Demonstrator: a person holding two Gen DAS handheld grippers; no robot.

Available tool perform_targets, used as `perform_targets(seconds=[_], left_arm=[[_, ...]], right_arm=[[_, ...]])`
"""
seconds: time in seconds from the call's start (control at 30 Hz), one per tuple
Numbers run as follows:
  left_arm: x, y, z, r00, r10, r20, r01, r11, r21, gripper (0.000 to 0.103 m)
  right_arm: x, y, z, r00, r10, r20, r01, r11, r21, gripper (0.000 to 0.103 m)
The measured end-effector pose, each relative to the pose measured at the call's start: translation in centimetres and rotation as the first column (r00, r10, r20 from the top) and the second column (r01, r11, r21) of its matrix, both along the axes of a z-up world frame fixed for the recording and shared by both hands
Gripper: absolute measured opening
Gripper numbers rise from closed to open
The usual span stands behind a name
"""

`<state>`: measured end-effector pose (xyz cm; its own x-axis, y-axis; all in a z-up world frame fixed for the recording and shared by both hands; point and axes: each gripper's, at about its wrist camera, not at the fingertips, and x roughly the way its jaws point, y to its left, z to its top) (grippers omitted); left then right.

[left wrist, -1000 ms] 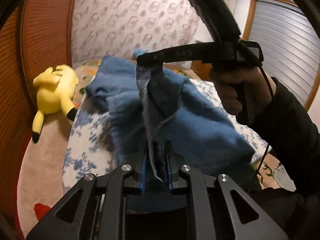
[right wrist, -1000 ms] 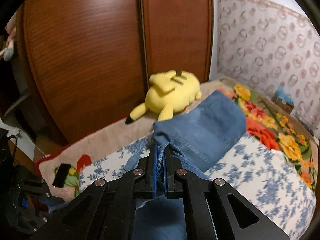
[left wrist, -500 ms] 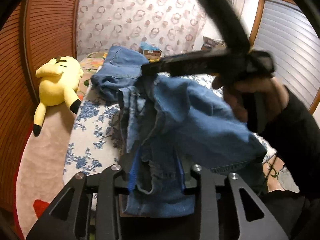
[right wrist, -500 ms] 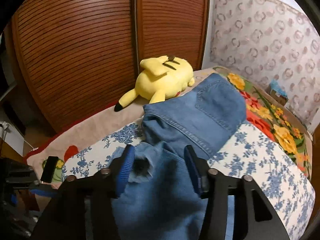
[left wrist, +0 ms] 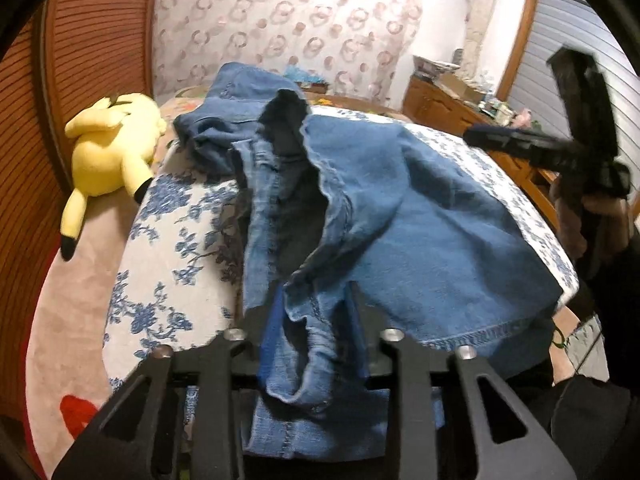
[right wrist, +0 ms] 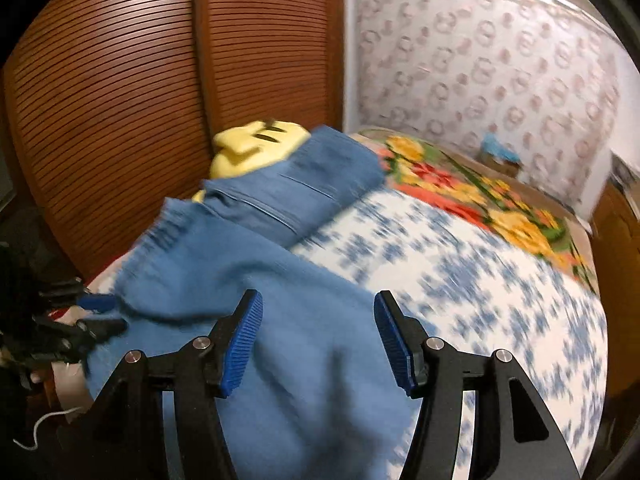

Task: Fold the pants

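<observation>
Blue denim pants (left wrist: 420,220) lie folded over on the blue-flowered bed cover (left wrist: 168,256); they also show in the right wrist view (right wrist: 256,288). My left gripper (left wrist: 316,320) is open, and a loose hem of the pants lies bunched between its fingers. My right gripper (right wrist: 318,336) is open and empty, held above the pants. The right gripper (left wrist: 560,152) also shows at the right of the left wrist view, lifted off the cloth. The left gripper (right wrist: 80,320) shows at the left edge of the right wrist view.
A yellow plush toy (left wrist: 108,156) lies on the bed's far left by the brown slatted wardrobe doors (right wrist: 140,100). A floral blanket (right wrist: 480,200) covers the far end. A wooden dresser (left wrist: 460,108) stands to the right.
Both grippers went from shut on the pants to open. The pants dropped onto the bed, and the right gripper pulled up and away to the right.
</observation>
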<state>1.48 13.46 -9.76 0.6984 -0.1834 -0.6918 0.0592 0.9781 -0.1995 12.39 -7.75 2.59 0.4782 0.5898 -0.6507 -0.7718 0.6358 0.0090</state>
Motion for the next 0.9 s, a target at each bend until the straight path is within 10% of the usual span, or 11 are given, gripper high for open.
perform_targets(seconds=[0.13,0.6,0.83,0.9], left_arm=[[-1.3,-0.1,1.3,0.999,-0.015,0.051,0.016,1.0,-0.013,0.003],[-2.9,1.3,3.2,0.998,0.033,0.049,-0.034,0.999,0.018,0.004],[-2.1,1.2,2.9,0.997,0.044,0.059,-0.046,0.999,0.02,0.071],[-1.7,0.9,2.8,0.998,0.037,0.06,-0.038,0.999,0.02,0.074]], right_arm=[[-0.1,-2.3,-1.2,0.997,-0.059,-0.052,0.06,0.998,0.019,0.06],[0.2,-4.4,-3.0,0.981,-0.118,-0.151,0.126,0.991,0.048,0.06],[2.0,-3.7,-4.7,0.973,-0.122,-0.195,0.134,0.99,0.048,0.061],[2.8,-3.5,-5.6,0.966,-0.123,-0.226,0.138,0.989,0.051,0.061]])
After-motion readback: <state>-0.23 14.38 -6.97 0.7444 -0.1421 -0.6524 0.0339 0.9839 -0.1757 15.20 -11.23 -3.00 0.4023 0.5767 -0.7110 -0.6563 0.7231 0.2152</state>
